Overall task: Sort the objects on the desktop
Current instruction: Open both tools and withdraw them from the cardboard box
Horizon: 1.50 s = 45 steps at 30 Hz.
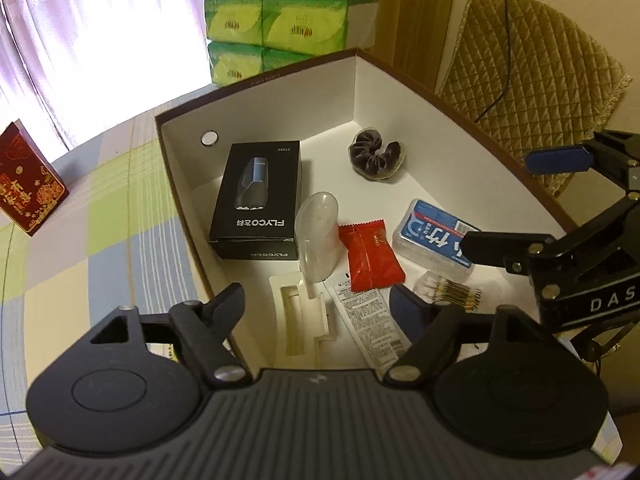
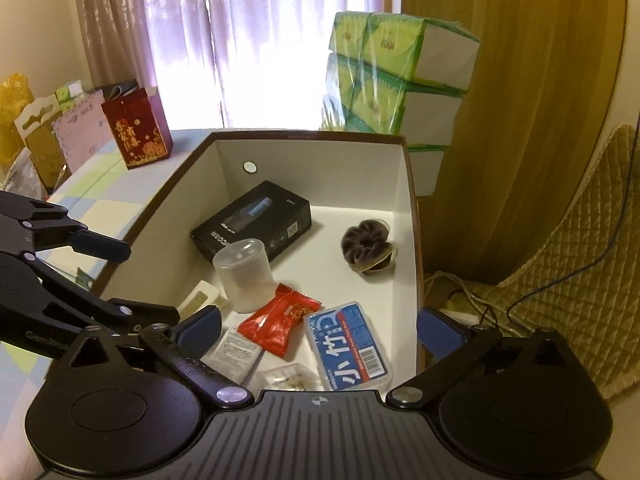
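Observation:
A white box with a brown rim (image 1: 256,84) (image 2: 312,136) holds a black FLYCO carton (image 1: 258,204) (image 2: 252,220), a clear plastic cap (image 1: 318,236) (image 2: 244,276), a red snack packet (image 1: 372,254) (image 2: 280,318), a blue-labelled clear case (image 1: 434,236) (image 2: 348,346), a dark scrunchie (image 1: 374,154) (image 2: 366,248), a cream tray (image 1: 298,320) and a leaflet (image 1: 366,322). My left gripper (image 1: 320,304) is open and empty above the box's near end. My right gripper (image 2: 320,326) is open and empty over the blue case; it also shows in the left wrist view (image 1: 516,200).
The box stands on a checked tablecloth (image 1: 80,240). A red gift bag (image 1: 26,184) (image 2: 138,132) stands left of the box. Stacked green tissue packs (image 1: 276,16) (image 2: 396,68) rise behind it. A quilted chair (image 1: 532,64) with a cable is to the right.

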### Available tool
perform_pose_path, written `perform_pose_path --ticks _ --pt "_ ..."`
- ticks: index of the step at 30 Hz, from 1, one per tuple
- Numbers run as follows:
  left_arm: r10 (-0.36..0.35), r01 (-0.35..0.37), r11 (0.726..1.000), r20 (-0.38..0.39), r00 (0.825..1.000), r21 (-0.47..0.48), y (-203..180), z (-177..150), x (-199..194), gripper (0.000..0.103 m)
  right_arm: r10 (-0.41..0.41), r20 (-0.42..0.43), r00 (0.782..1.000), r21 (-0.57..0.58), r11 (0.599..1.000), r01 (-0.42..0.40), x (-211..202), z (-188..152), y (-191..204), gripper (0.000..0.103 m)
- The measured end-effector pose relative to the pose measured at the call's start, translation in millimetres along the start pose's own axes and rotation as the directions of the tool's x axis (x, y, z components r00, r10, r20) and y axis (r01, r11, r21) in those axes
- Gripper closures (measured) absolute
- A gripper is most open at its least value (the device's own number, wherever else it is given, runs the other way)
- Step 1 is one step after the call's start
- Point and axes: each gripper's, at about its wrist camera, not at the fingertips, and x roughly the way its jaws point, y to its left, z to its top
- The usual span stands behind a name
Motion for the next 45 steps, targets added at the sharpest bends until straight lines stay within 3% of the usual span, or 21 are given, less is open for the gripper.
perform_pose_path --ticks 5,24,39,45 --pt "-0.004 0.005 1.000 0.039 0.999 -0.016 4.4 -5.9 -23.8 0.021 0.003 0.012 1.000 0.028 1.000 -0.003 -15.6 -4.1 5.8 0.002" --pt "0.016 -0.003 0.990 0.089 0.996 -0.143 35.7 -65.7 -101.5 0.020 0.020 0.039 0.999 0.108 0.994 -0.024 -71.0 -34.6 57.6 0.002" --pt "0.068 -0.059 0.965 0.024 0.997 -0.255 77.7 -136.9 -129.1 0.021 0.098 0.012 0.995 0.132 0.986 -0.099 -65.4 -52.0 123.8 0.002" --pt "0.093 -0.089 0.952 0.000 0.996 -0.292 97.5 -154.7 -131.1 0.021 0.089 0.008 0.996 0.142 0.986 -0.089 -55.6 -51.7 136.6 0.002"
